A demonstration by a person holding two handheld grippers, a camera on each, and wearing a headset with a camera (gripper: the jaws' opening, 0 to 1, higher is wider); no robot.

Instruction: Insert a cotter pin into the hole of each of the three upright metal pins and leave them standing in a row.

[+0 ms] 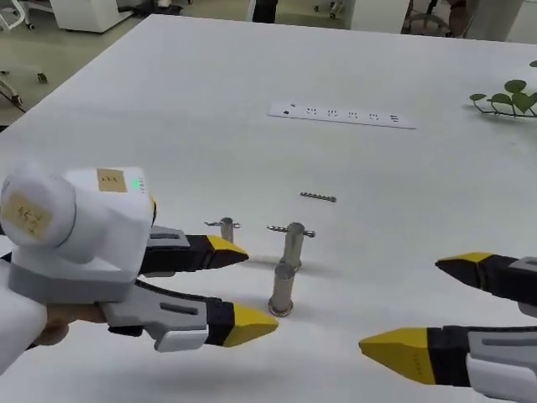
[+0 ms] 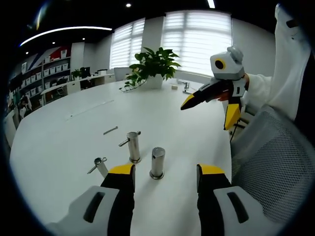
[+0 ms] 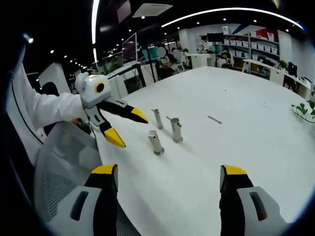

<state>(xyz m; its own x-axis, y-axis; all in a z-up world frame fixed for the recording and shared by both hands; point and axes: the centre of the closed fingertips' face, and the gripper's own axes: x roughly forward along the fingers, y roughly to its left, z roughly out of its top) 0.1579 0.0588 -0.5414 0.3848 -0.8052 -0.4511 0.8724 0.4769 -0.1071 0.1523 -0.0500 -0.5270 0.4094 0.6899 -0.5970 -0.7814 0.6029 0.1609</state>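
Three upright metal pins stand close together on the white table (image 1: pixel 210 109). The far-left pin (image 1: pixel 226 228) and the middle pin (image 1: pixel 293 243) each carry a cotter pin through the top. The nearest pin (image 1: pixel 283 290) (image 2: pixel 157 162) (image 3: pixel 155 142) has a bare hole. A loose cotter pin (image 1: pixel 319 197) (image 2: pixel 110 130) (image 3: pixel 214 119) lies flat beyond them. My left gripper (image 1: pixel 247 287) (image 2: pixel 166 170) is open, its jaws just left of the nearest pin and holding nothing. My right gripper (image 1: pixel 403 304) (image 3: pixel 168 170) is open and empty, off to the right of the pins.
A white power strip (image 1: pixel 340 115) lies farther back on the table. A potted plant (image 1: pixel 508 99) (image 2: pixel 152 66) stands at the far right edge. A mesh chair back (image 2: pixel 275 157) is close behind me. Desks and shelves stand beyond the table.
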